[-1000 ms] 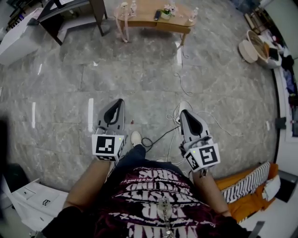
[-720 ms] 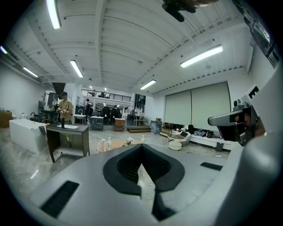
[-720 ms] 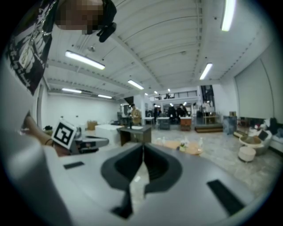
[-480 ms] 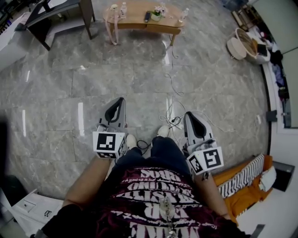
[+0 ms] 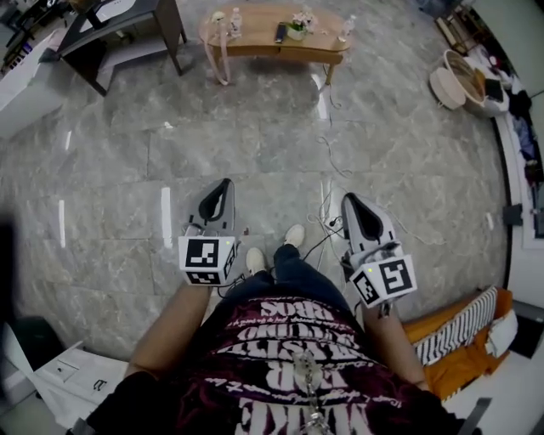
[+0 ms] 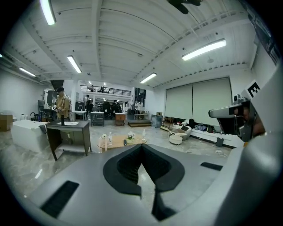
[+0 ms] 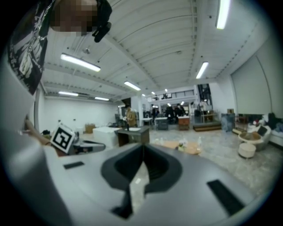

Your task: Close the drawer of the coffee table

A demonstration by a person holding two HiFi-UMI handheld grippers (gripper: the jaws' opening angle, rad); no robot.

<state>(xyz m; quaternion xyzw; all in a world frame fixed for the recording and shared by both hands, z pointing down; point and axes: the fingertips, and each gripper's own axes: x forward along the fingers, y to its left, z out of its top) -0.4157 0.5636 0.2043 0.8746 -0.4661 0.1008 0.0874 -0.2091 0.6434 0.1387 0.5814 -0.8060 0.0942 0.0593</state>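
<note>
Coffee table [image 5: 276, 41]: It stood far off at the top of the head view, well apart from me.
Drawer: From so far away I could not tell if it was out or in.
On the surface: I counted two bottles [image 5: 235, 19], one little plant [image 5: 297, 28] and one dark flat thing [image 5: 280, 32].
Left gripper [image 5: 224, 183]: Its fingers [image 6: 123, 167] were pressed together and held nothing.
Right gripper [image 5: 348, 199]: Its fingers were tight together too, with nothing in them.
Cables [image 5: 327, 161]: They lay on the floor [image 5: 110, 170] between my shoes [image 5: 295, 235] and the table, too tangled to count.
How far along: I thought the job had not begun, because I had to walk over first.
What could go wrong: I might trip, because the cables lay right in my way. I might knock the bottles over if a gripper came in too high. A hard shove might move the whole table and not just the drawer.
Count: one table, two grippers, two shoes.
</note>
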